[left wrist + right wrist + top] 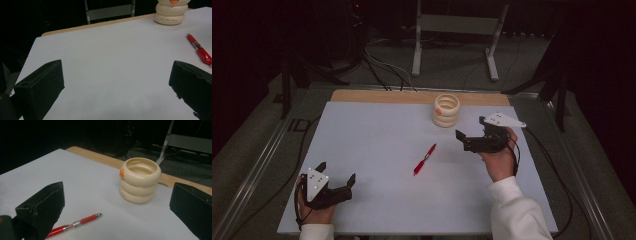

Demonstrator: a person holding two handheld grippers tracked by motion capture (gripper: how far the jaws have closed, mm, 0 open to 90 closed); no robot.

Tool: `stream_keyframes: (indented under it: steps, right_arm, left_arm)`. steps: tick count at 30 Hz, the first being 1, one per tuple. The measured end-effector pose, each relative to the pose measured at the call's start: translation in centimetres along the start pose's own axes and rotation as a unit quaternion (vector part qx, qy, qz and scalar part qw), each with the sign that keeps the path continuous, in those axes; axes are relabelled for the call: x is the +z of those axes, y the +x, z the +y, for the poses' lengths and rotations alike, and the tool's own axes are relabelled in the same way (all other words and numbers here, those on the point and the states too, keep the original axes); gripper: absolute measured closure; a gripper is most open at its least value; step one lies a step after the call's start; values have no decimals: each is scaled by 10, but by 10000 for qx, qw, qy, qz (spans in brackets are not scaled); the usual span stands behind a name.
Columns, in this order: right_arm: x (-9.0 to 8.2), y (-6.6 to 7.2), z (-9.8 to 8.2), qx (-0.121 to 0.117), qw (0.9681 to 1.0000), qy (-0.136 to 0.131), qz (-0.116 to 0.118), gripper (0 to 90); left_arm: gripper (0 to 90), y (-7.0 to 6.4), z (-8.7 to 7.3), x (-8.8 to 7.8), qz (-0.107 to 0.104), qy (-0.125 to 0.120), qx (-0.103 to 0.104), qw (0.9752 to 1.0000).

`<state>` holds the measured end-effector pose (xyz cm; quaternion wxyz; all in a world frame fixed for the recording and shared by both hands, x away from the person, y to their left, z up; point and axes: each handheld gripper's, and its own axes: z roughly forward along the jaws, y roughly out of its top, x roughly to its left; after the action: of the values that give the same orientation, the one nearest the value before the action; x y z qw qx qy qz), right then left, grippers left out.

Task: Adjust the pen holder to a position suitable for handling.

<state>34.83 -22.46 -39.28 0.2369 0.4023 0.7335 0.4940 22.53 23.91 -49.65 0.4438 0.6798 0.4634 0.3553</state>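
A red pen point(425, 159) lies slantwise near the middle of the white table top point(372, 145). Behind it, near the far edge, stands a cream ringed pen holder point(446, 110) with a small orange knob, hollow inside. My left gripper point(337, 171) rests at the front left, open, with nothing between its jaws; in the left gripper view point(116, 75) the pen point(200, 50) lies far right and the holder point(171, 12) at the top. My right gripper point(471, 128) hovers open, right of the pen. In the right gripper view point(117, 192) the holder point(140, 180) is ahead and the pen point(75, 223) low left.
A strip of wooden board point(382, 96) shows along the table's far edge. Beyond it stand a grey metal frame point(457, 25) and cables point(382, 70) on the floor. Dark stands flank the table on both sides.
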Motion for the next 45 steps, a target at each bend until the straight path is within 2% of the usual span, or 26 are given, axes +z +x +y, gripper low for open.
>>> stream_keyframes:
  steps: [19,30,42,45]
  right_arm:
    - [37,-6,17,9,9998,172,-103,0]
    - [55,-18,26,98,9995,211,-223,0]
    - [85,-35,28,261,9984,267,-418,0]
    - [98,-41,25,317,9977,304,-519,0]
  left_arm:
    - [4,0,-1,1,10,27,-2,10000]
    - [4,0,-1,1,19,34,-10,10000]
    - [4,1,-2,0,22,15,-61,10000]
    - [4,2,-2,-1,16,-9,-71,10000]
